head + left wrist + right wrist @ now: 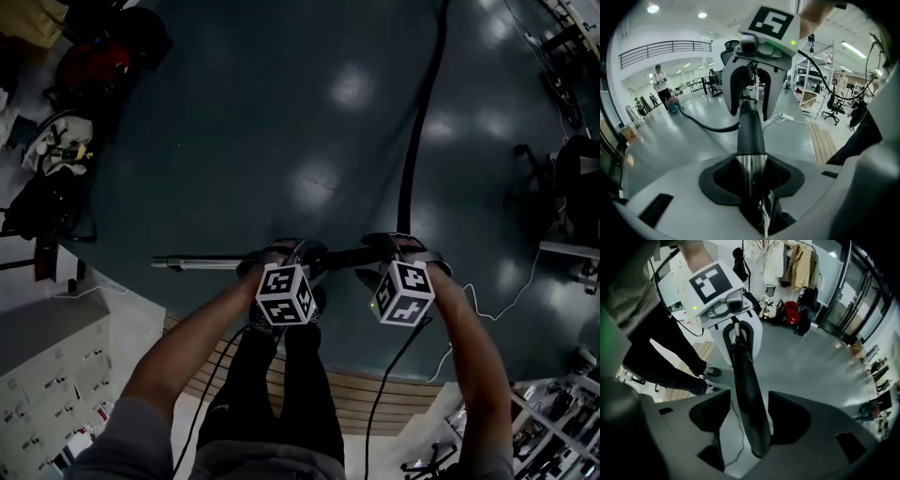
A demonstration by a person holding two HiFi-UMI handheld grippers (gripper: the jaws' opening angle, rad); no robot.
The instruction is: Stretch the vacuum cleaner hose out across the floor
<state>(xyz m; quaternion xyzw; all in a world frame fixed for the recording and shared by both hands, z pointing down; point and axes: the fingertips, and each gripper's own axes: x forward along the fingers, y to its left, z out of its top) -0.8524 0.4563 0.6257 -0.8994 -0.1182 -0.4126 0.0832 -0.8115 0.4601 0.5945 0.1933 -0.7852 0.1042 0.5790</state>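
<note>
Vacuum wand (202, 263) clamped in left gripper (751, 174), loose between jaws of right gripper (749, 414)

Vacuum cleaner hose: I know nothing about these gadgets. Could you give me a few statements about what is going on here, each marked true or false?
1. The left gripper is clamped on the wand. True.
2. The hose lies coiled in a heap. False: it runs in one long line across the floor, away from the person.
3. Nothing is between the jaws of the right gripper. False: the wand's black part lies between them, with the jaws standing apart.
4. Bags sit at the floor's far left edge. True.
</note>
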